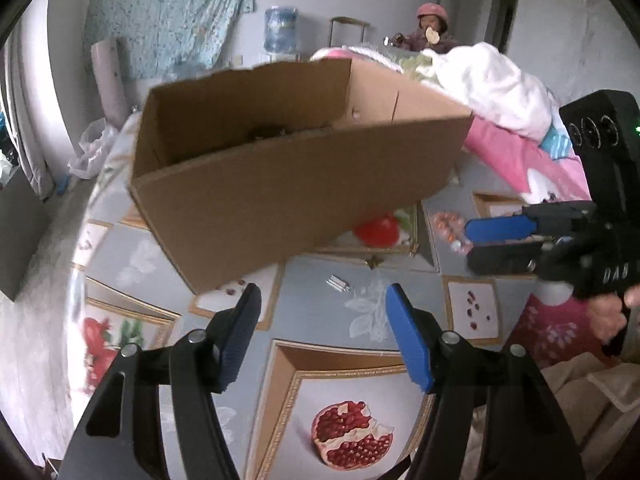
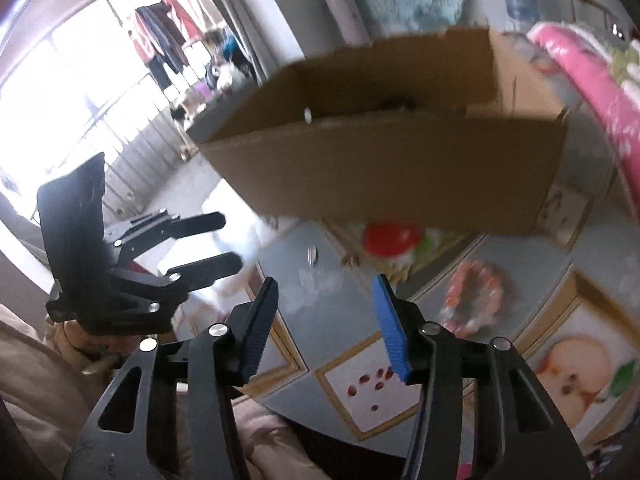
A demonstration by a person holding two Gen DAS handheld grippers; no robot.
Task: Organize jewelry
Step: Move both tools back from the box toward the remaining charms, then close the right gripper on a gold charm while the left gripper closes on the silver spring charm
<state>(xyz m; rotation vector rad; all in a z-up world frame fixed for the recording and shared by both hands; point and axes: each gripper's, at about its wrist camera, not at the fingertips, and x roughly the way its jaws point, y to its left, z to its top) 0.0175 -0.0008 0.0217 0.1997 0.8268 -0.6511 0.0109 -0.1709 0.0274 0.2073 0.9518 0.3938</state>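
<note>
Indoors, a table [image 1: 332, 276] covered in a cloth printed with framed pomegranates and other fruit fills the lower part of both wrist views. Toward its far side stands an open cardboard box [image 1: 288, 184], its top flaps up; something dark lies at the bottom, too dim to identify. Behind it, pink and white bedding [image 1: 508, 92] is heaped at the right, and a water jug [image 1: 280, 28] stands against the back wall. On the cloth near the box's right corner lies a beaded bracelet [image 2: 476, 292] in orange, pink and white, blurred in both views. A small silvery piece [image 1: 339, 282] rests on the cloth in front of the box, just beyond the left gripper [image 1: 323, 300]. That gripper hangs above the table with its fingers spread and nothing between them. The right gripper [image 2: 325, 292] is likewise parted and empty, its tips close to the bracelet without touching it.
</note>
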